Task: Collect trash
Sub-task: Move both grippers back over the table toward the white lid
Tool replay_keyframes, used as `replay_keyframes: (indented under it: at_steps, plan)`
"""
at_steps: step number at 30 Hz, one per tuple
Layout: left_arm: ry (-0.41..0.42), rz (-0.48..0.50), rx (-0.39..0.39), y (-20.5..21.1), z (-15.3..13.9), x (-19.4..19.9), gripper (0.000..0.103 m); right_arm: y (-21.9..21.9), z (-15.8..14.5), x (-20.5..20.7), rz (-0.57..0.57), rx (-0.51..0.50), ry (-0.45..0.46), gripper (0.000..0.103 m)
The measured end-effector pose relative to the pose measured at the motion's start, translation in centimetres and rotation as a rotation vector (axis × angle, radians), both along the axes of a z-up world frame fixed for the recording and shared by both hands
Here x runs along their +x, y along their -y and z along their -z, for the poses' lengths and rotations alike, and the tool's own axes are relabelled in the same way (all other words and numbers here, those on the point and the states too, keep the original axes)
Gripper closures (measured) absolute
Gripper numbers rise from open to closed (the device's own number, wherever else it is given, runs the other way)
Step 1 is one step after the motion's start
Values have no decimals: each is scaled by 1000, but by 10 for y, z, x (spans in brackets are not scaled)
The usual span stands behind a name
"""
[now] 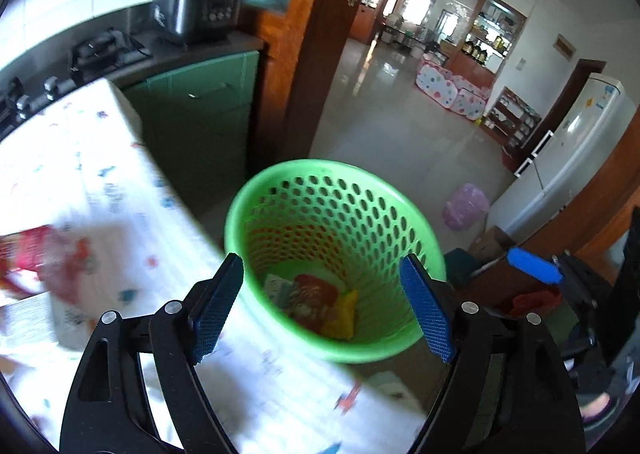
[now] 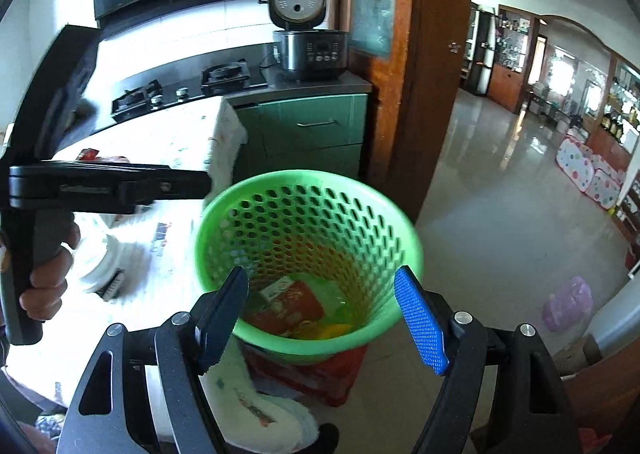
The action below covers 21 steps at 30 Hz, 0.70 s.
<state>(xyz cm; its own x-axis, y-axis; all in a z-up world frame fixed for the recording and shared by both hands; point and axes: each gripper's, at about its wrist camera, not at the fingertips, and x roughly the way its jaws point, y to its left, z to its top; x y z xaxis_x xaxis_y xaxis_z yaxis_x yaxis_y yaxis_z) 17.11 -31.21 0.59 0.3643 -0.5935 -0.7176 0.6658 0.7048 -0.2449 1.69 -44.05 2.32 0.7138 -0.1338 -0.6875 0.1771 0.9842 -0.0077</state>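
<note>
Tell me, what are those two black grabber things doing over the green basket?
A person is tidying up trash with a grabber in each hand. Both the left gripper and the right gripper hang open and empty above the green basket beside the table. A red wrapper and a yellow wrapper already lie at the bottom. More red packaging waits on the table.

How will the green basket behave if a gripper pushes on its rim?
The green basket looks like thin perforated plastic, so probably light and easy to slide. It narrows toward the bottom and holds only a few wrappers, so a push on the rim may tip it.
</note>
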Motion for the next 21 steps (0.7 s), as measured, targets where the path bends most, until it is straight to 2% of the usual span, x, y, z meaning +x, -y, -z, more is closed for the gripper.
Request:
replay_keyframes:
  at_steps: [5, 12, 17, 21]
  plan:
    - [30, -63, 22, -54, -12, -5, 23, -28, -4, 2, -88, 35, 25, 20]
    - [86, -188, 51, -138, -25, -15, 23, -77, -3, 17, -228, 95, 22, 17]
    - [70, -265, 34, -192, -22, -20, 23, -117, 4, 26, -335, 87, -7, 13]
    - [76, -319, 53, -227, -15, -27, 23, -147, 12, 32, -408, 79, -25, 12]
